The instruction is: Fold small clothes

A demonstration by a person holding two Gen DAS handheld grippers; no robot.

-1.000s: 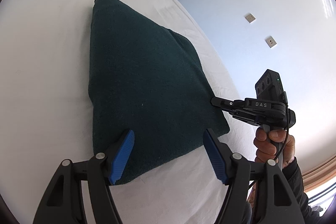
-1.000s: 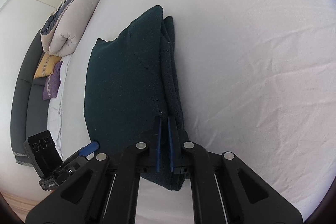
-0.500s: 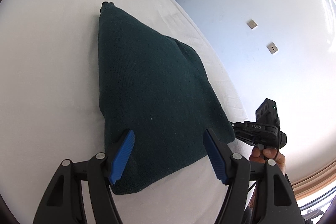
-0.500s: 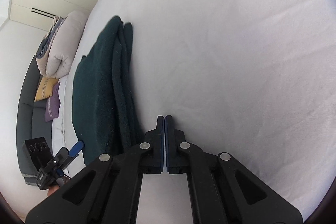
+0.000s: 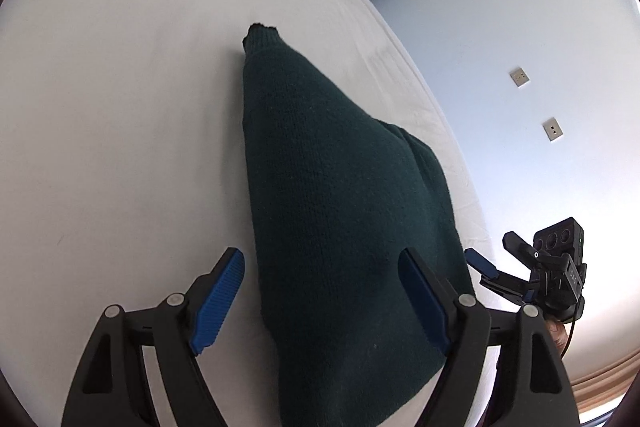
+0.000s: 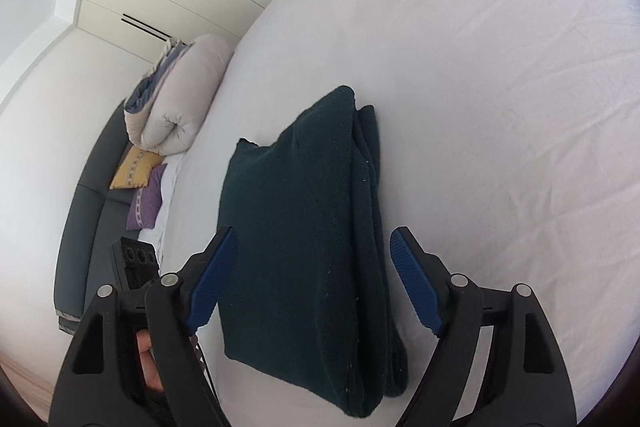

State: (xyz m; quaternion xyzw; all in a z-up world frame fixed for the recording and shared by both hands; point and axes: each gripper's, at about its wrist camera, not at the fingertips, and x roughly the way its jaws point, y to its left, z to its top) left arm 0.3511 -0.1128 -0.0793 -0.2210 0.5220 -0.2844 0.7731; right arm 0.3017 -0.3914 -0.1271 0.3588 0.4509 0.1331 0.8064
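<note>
Green knit — one folded sweater (image 5: 344,227), one bed (image 5: 120,107)

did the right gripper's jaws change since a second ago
Yes. The right gripper was clamped on the green sweater's edge; now its jaws are opening, straddling the sweater on the bed without pressing it.

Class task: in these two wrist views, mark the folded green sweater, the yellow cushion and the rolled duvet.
folded green sweater (image 6: 304,259): right wrist view, middle of top layer.
yellow cushion (image 6: 134,171): right wrist view, centre of its face.
rolled duvet (image 6: 180,99): right wrist view, its pale outer roll.
</note>
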